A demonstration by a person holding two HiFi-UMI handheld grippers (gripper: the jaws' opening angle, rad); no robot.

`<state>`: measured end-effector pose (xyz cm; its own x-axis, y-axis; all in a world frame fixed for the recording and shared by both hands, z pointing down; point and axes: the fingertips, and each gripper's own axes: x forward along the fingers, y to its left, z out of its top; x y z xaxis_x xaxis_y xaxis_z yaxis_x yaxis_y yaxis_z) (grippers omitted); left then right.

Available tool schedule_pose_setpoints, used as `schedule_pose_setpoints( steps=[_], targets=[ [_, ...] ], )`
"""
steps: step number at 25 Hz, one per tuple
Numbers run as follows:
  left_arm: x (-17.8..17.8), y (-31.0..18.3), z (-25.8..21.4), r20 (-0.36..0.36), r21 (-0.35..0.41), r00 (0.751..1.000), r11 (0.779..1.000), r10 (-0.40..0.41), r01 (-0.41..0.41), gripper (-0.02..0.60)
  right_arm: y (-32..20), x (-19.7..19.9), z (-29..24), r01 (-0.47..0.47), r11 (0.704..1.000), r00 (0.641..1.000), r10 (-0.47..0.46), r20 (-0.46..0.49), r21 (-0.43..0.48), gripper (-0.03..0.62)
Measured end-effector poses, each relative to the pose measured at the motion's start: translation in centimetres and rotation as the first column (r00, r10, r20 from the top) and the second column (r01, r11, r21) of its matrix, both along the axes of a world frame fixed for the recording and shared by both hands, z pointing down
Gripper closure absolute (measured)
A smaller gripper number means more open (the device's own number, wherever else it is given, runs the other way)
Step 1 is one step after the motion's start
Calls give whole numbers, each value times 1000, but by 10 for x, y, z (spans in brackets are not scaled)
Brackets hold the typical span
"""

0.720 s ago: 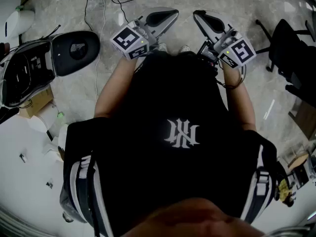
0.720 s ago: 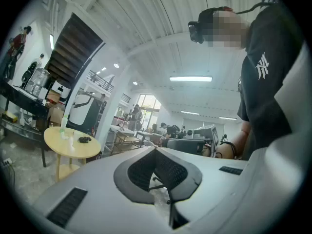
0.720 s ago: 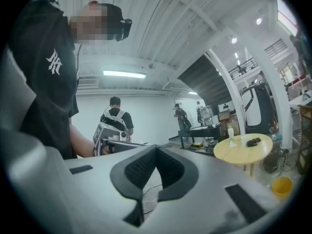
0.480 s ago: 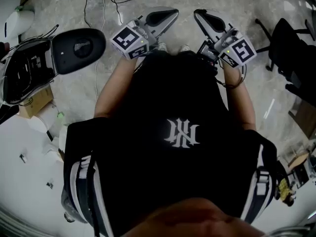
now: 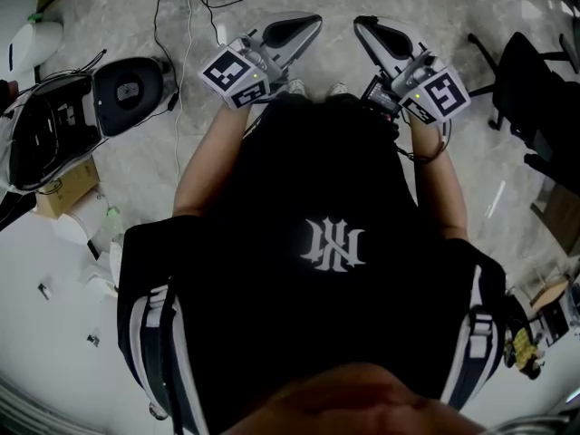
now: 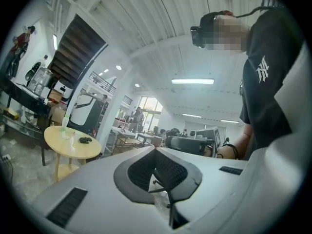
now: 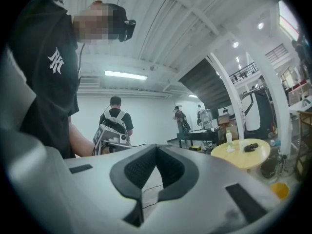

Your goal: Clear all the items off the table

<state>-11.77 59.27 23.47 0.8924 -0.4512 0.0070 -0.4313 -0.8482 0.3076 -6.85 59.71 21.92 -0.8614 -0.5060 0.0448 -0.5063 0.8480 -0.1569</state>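
Bottle (image 7: 228,140) and dark lump (image 7: 251,146) sit on the round yellow table (image 7: 241,159), well apart from both claws. Left gripper (image 5: 304,25) and right gripper (image 5: 367,30) are closed and empty, side by side. Cables (image 5: 163,7) cross the floor between. The black lid (image 5: 127,93) at left looks smaller than earlier.

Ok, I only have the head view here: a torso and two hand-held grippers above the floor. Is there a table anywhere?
Observer: Yes. The left gripper view shows a round yellow table across the room.
Operator: Anything on it?
Observer: A small bottle stands on it, with a dark item lying near it.
Operator: Are the grippers carrying anything?
Observer: No. Their own views show the left hand-held gripper and the right hand-held gripper shut, with nothing between the jaws.
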Motion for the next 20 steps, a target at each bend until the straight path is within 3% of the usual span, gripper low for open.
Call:
schedule_pose_setpoints(
  steps=[3, 6, 13, 20],
  targets=[
    [1, -8, -2, -7, 6, 1000, 1000, -20, 20, 569, -9, 15, 6, -36, 999, 999, 36, -29, 0, 589],
    [13, -18, -3, 9, 18, 1000, 999, -30, 30, 569, -21, 42, 7, -60, 998, 998, 60, 0, -7, 588],
    [51, -53, 10, 64, -5, 996, 998, -67, 68, 569, -60, 85, 19, -32, 999, 999, 33, 20, -39, 586],
    [14, -135, 37, 41, -31, 998, 998, -48, 50, 569, -145, 49, 40, -51, 996, 999, 51, 2, -67, 586]
  ],
)
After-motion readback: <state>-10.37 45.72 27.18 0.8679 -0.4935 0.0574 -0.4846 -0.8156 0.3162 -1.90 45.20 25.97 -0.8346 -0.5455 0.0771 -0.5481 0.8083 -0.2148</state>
